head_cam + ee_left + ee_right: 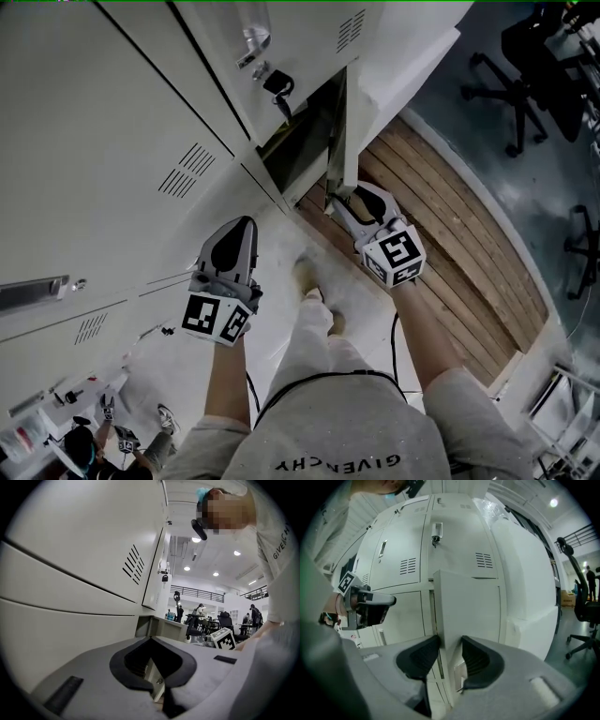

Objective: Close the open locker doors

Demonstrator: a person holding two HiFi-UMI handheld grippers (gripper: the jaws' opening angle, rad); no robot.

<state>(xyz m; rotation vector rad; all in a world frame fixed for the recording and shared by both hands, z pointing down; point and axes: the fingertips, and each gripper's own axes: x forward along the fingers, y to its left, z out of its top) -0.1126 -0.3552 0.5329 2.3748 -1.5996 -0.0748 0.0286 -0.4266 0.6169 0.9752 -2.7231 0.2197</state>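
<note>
One low locker door [336, 131] stands open, with the dark inside of its locker [298, 150] beside it. My right gripper [339, 199] is at that door's free edge. In the right gripper view the white door [464, 606] runs straight between the jaws of the right gripper [450, 641], which stand open around its edge; the left pad [423, 656] lies close against it and the right pad [477, 658] is slightly apart. My left gripper [248, 222] hangs to the left, close to the closed lockers [112, 122], shut and holding nothing [151, 640].
A key hangs in the lock [279, 89] of the locker above the open one. Wooden boards [450, 244] run along the right of the lockers. Office chairs [525, 66] stand on the grey floor beyond. The person's legs and shoe [309, 277] are between the grippers.
</note>
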